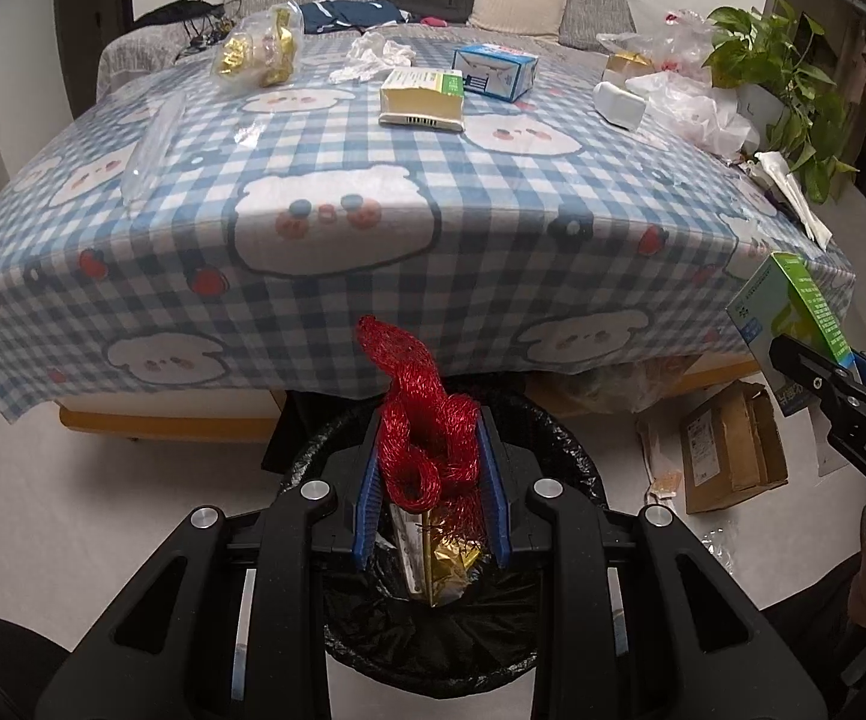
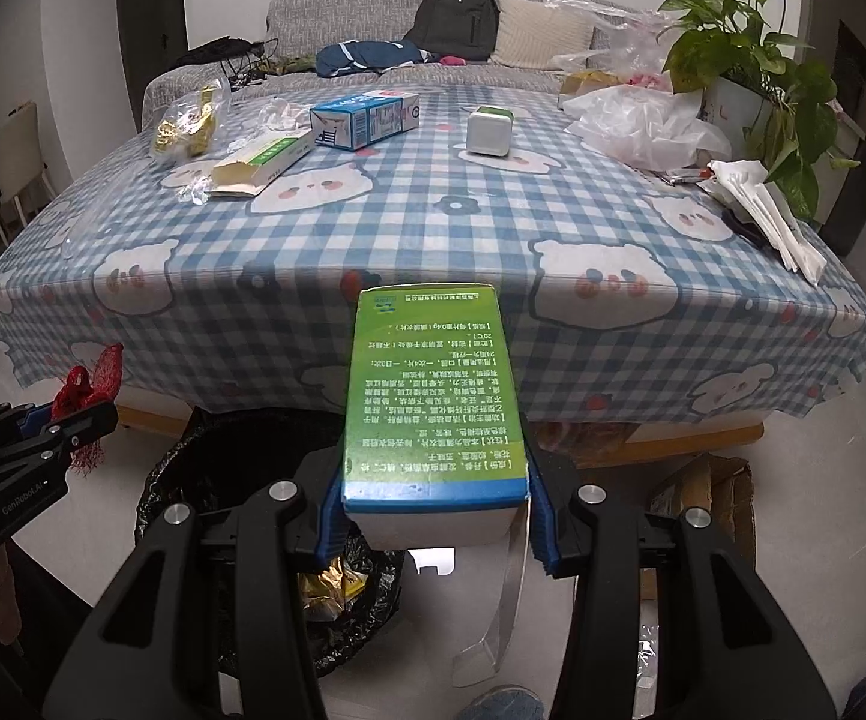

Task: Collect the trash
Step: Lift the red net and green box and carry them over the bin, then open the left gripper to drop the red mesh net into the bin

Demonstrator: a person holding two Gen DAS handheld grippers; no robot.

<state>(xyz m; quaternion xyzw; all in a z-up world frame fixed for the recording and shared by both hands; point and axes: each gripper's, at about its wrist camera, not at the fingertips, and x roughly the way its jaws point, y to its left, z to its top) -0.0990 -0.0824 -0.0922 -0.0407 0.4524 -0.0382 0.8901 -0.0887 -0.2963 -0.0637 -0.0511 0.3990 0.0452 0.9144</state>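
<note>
Left gripper (image 1: 429, 468): jaws narrowed onto a bunched red mesh net (image 1: 426, 426), blue pads pressing it from both sides, loose end sticking up above the fingertips. It points steeply down over the bin (image 1: 571, 468), which is black-bagged and stands on the floor just in front of the table edge. Below the net, inside the bag: gold foil wrapper (image 1: 454, 561) and some silvery packaging.

Right gripper (image 2: 433, 516): jaws partly closed on a green-and-blue carton (image 2: 433, 396), gripped at its blue near end, long axis pointing away from the camera, printed text face up. A clear strip hangs from under the carton. The bin sits lower left of this gripper in the right wrist view, so the carton is beside the opening, not over the middle of it.

Table (image 2: 324, 252): blue check cloth with bear print. Still lying on it: blue-and-white milk carton (image 2: 363, 117), flat green-topped box (image 2: 264, 162), bag of gold wrappers (image 2: 189, 120), white cube-shaped item (image 2: 488, 131), crumpled white plastic bags (image 2: 643, 126), white paper sleeves (image 2: 769, 204) at the right edge, potted plant (image 2: 739, 54) at the far right corner.

Floor right of the bin: open cardboard box (image 1: 733, 450). Behind the table: grey sofa with a black backpack (image 2: 460, 12) and a cushion.
</note>
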